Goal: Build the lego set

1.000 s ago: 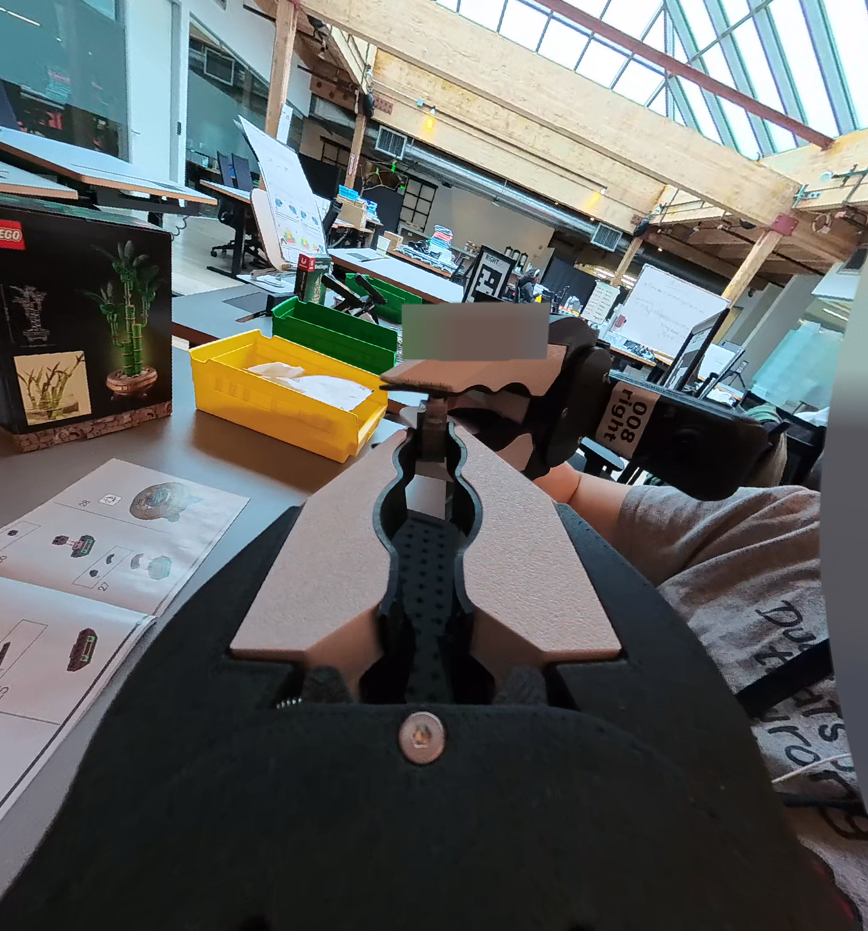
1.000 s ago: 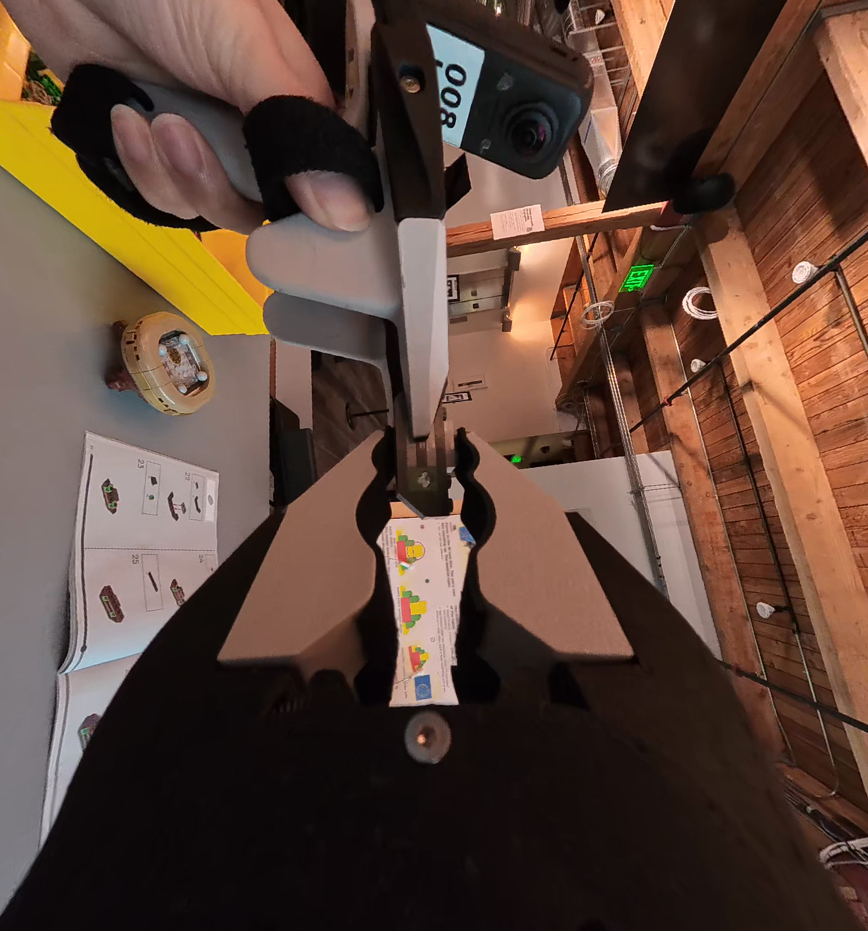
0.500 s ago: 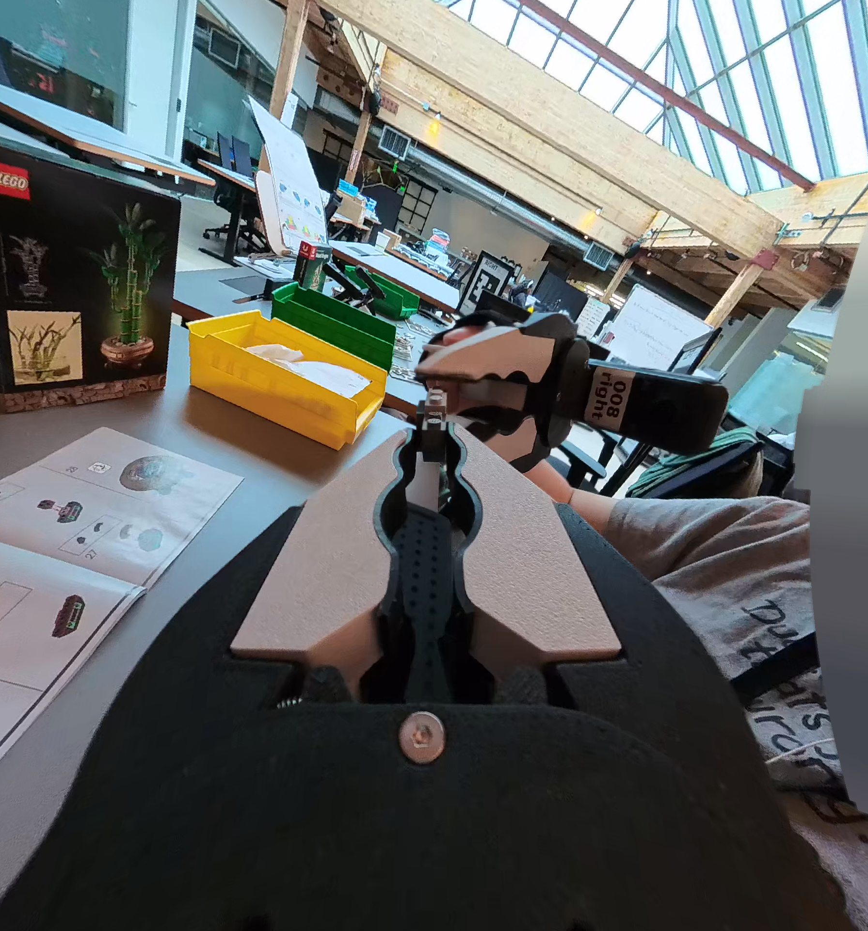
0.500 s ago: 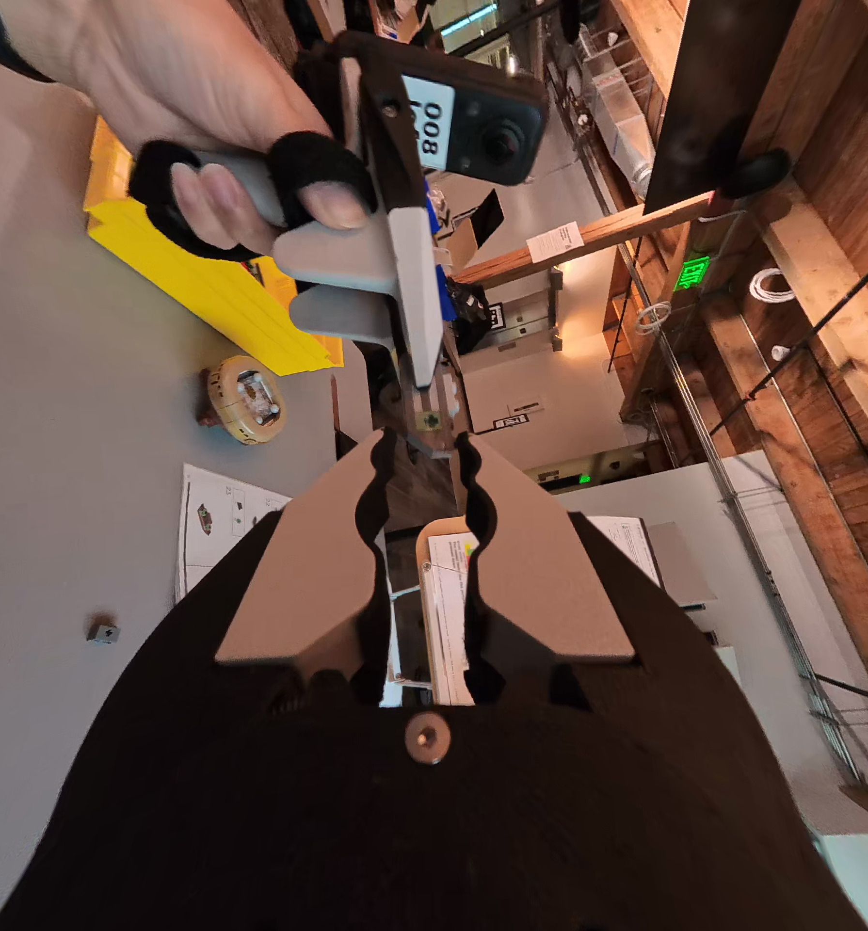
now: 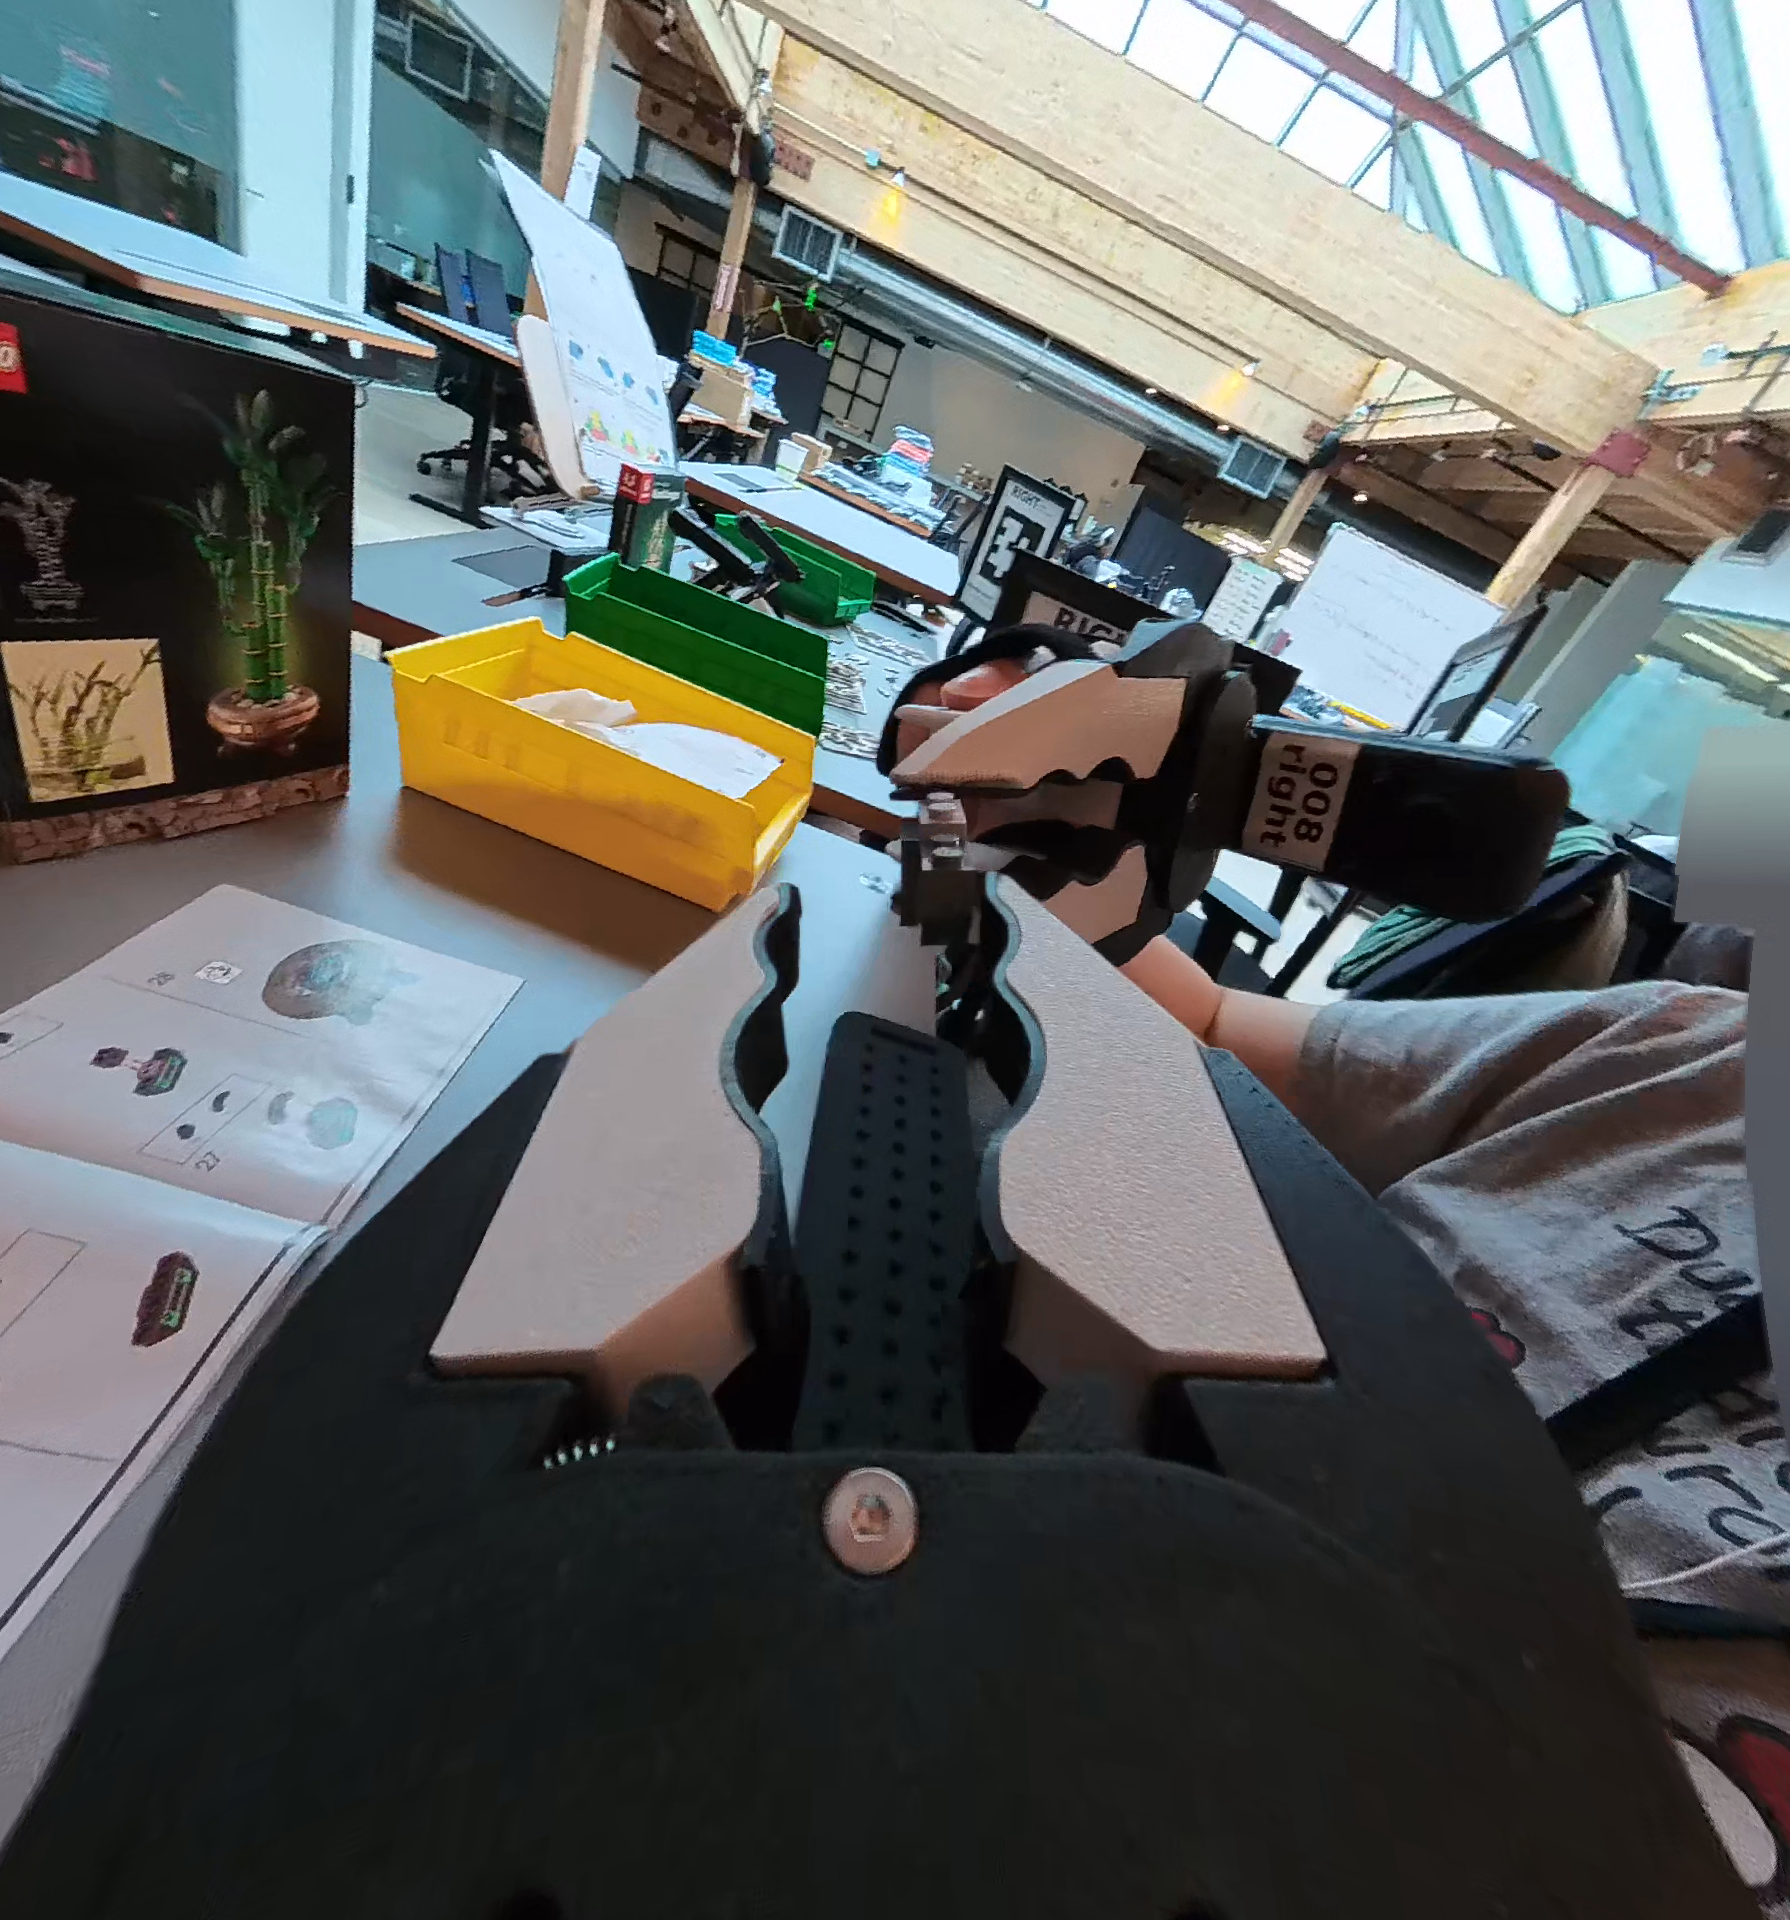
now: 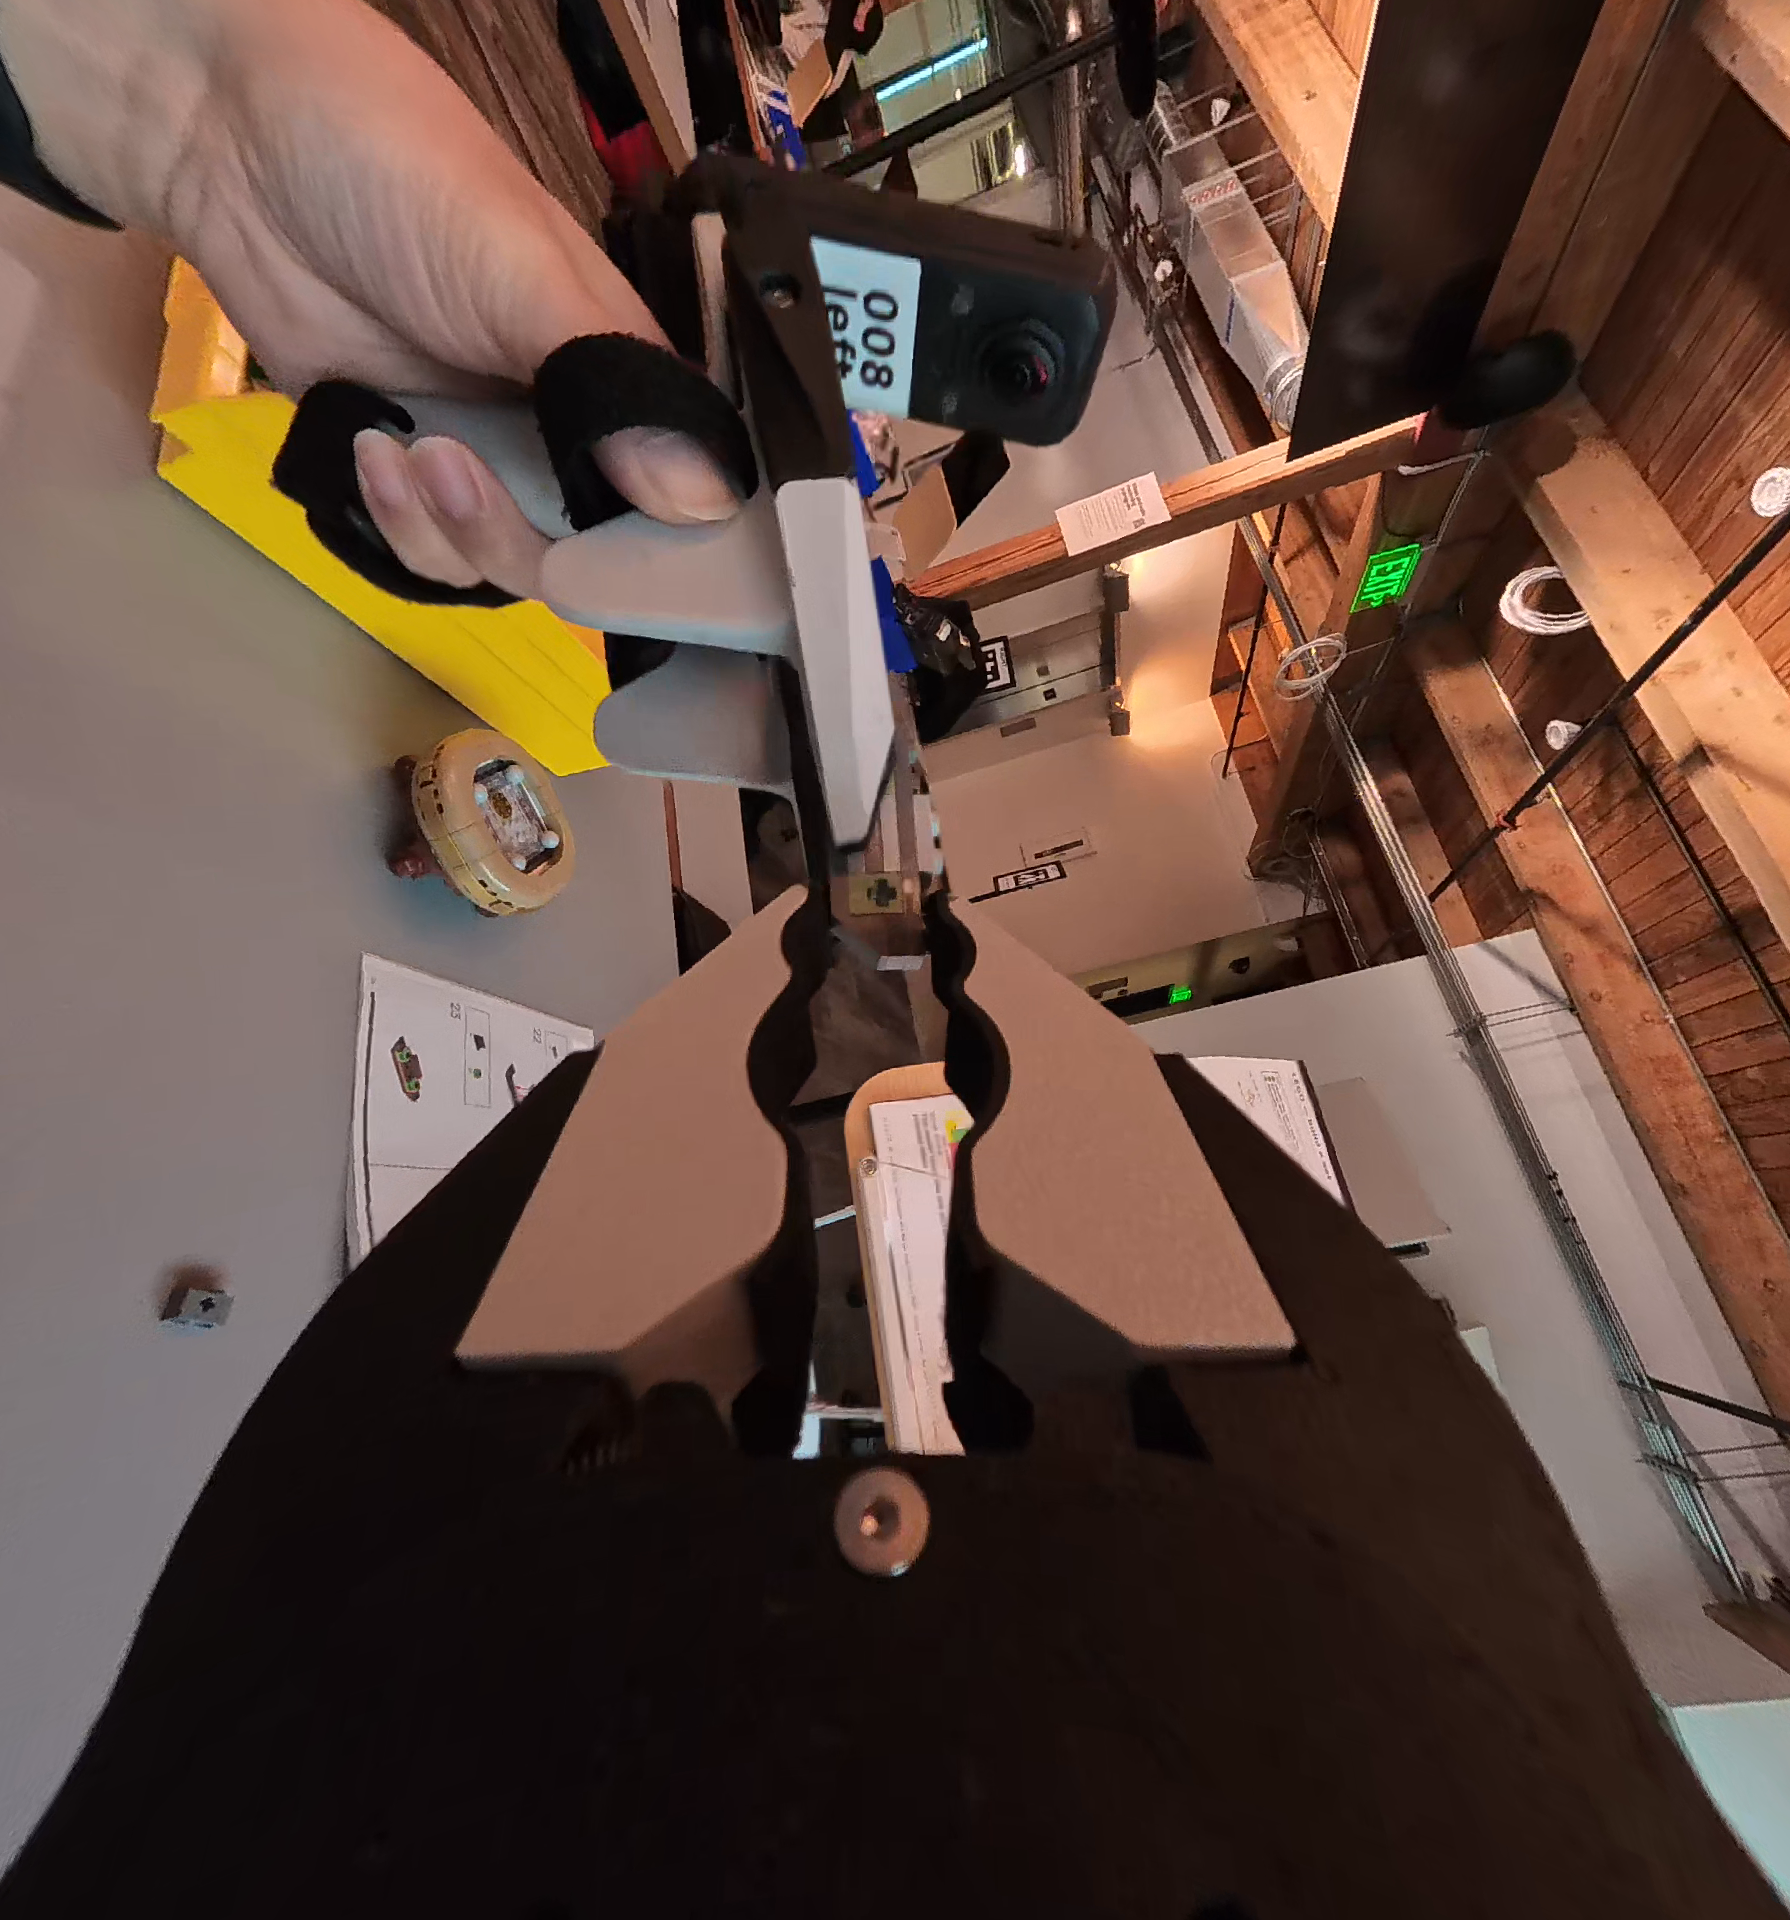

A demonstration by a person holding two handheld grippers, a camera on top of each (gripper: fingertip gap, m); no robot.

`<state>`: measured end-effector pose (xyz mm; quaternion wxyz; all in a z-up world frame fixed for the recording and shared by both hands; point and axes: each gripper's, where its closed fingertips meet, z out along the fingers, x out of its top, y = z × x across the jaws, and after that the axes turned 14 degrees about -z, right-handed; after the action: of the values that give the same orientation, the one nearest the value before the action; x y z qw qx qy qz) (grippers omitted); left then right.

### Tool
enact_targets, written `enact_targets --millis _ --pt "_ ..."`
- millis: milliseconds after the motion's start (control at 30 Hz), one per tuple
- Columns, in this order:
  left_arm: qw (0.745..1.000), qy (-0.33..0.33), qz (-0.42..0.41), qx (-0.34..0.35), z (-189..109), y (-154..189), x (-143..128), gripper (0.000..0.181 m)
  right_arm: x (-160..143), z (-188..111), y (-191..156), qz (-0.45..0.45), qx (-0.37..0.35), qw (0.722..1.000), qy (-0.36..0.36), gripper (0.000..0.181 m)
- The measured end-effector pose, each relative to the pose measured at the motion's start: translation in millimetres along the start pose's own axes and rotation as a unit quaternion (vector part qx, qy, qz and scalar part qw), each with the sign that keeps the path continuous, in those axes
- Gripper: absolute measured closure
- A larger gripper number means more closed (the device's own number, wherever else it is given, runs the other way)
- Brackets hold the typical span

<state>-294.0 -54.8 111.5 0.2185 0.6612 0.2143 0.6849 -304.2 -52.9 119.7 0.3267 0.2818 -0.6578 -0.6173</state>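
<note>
A small dark grey lego piece (image 5: 930, 868) with studs on top is held in the air between the two grippers. My right gripper (image 6: 875, 916) is shut on it; its tan and green end (image 6: 880, 891) shows between the tips. In the left wrist view the right gripper (image 5: 938, 821) comes in sideways from the right. My left gripper (image 5: 889, 899) is open, its fingers on either side of the piece, which is close to the right finger. In the right wrist view the left gripper (image 6: 855, 810) is seen edge-on, held by a hand.
On the grey table lie an open instruction booklet (image 5: 195, 1091), a yellow bin (image 5: 600, 769) with paper in it, a green bin (image 5: 693, 644) and the black lego box (image 5: 143, 582). A round tan pot base (image 6: 491, 821) and a small loose grey piece (image 6: 195, 1304) sit on the table. My two grippers' fingertips are within a few centimetres of each other.
My left gripper was shut on the lego piece and has opened. The right gripper has closed in on the piece and now holds it. Both views have shifted slightly.
</note>
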Motion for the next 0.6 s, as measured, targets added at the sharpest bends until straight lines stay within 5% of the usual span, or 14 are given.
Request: enact_targets --millis 100,400,600 --pt "0.999 0.011 -0.001 -0.037 6.5 6.2 5.8 0.172 -4.0 0.0 1.8 0.001 -0.006 1.0 -0.002 0.164" --pt "0.995 0.077 0.06 0.02 -1.8 -48.3 20.9 0.172 -43.2 -39.6 19.1 0.082 -0.048 0.995 -0.037 0.15" --pt "0.986 0.16 0.037 0.001 -23.0 -100.7 26.5 0.172 -121.8 -64.4 -41.2 0.229 -0.051 0.968 -0.09 0.15"
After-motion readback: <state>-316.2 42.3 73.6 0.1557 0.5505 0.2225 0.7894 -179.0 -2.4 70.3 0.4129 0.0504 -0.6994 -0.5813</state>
